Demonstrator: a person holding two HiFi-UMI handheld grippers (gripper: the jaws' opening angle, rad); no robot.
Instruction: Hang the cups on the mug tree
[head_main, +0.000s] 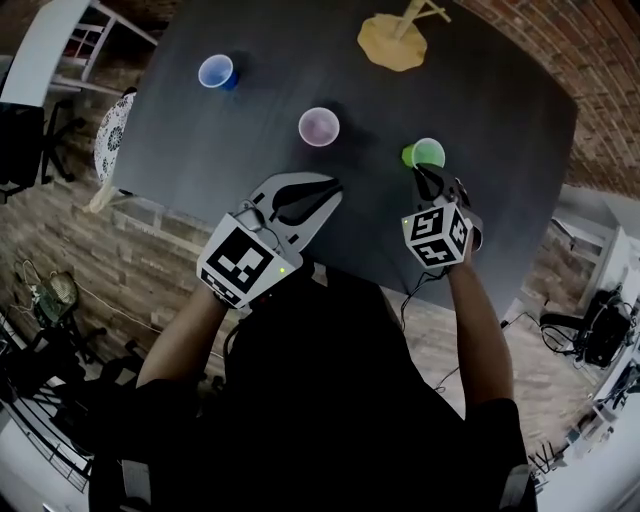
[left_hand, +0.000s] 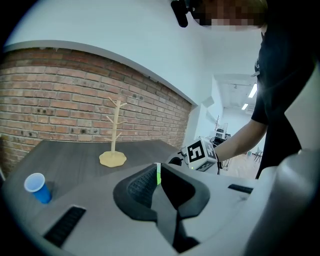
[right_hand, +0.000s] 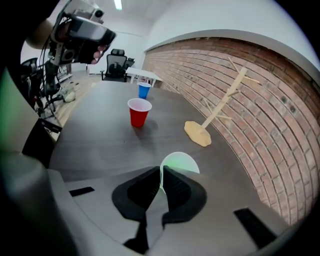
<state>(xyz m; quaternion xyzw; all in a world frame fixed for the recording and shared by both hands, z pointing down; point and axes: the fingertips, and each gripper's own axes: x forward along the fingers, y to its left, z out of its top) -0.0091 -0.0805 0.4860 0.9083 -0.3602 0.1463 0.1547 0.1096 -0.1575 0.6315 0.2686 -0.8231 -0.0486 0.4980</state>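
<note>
Looking down from the head camera, I have the right claw (head_main: 428, 178) pinching the near rim of the green cup (head_main: 428, 152). In the right gripper view the thin cup wall sits squeezed between the two pads, with the open mouth of the cup showing just past the tips. The cup stands upright on the desk (head_main: 500, 100), toward its near right part.

My left claw (head_main: 335, 187) is pressed together with nothing held in it. It sits over the near edge of the desk, pointing toward the middle; I cannot tell whether it touches the surface.

The red cup (right_hand: 139, 112) stands upright near the middle of the desk, left of and a little beyond the green one and apart from it. The blue cup (head_main: 216, 72) stands upright farther out toward the far left corner, well apart from both.

The mug tree (head_main: 393, 40) stands on its flat yellowish base at the far side of the desk, close to the brick wall (right_hand: 260, 100), well apart from all three cups. Its trunk is upright, with thin pegs angling upward.
</note>
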